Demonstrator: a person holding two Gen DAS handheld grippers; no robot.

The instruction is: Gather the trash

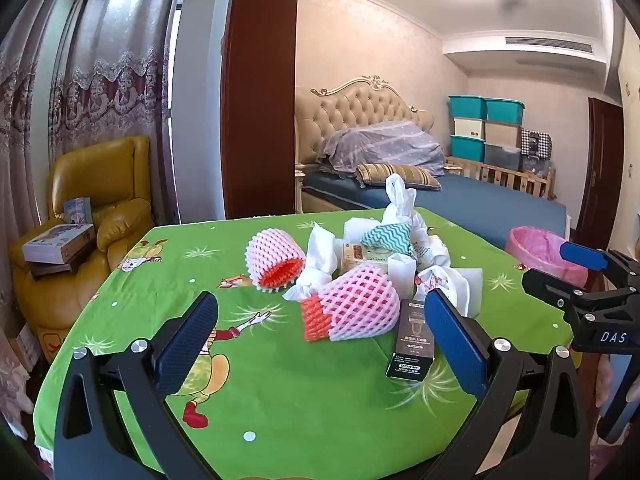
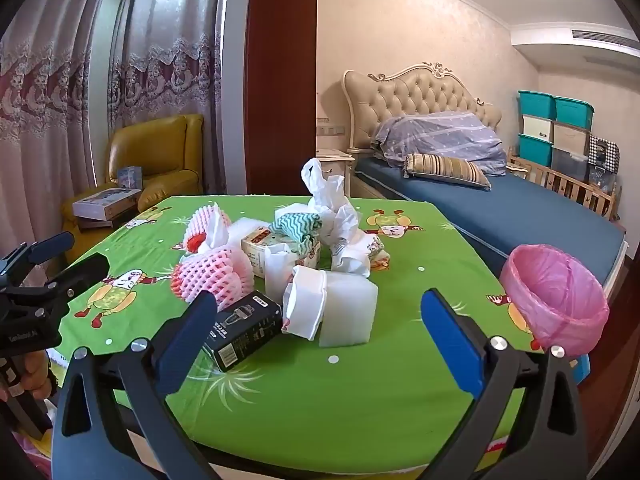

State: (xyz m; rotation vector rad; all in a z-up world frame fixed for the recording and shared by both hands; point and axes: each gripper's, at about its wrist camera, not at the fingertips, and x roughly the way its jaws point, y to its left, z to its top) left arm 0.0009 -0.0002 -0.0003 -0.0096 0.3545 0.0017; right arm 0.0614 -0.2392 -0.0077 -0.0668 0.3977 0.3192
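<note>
Both my left gripper [image 1: 320,344] and right gripper [image 2: 320,334] gape empty (nothing collected); heaped foam-and-paper trash [image 2: 304,264] awaits the pink-lined bin [image 2: 560,300].

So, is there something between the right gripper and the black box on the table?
Nothing visible. The right gripper is open above the green table, and the black box lies just beyond its left finger, at the near edge of the trash pile.
</note>
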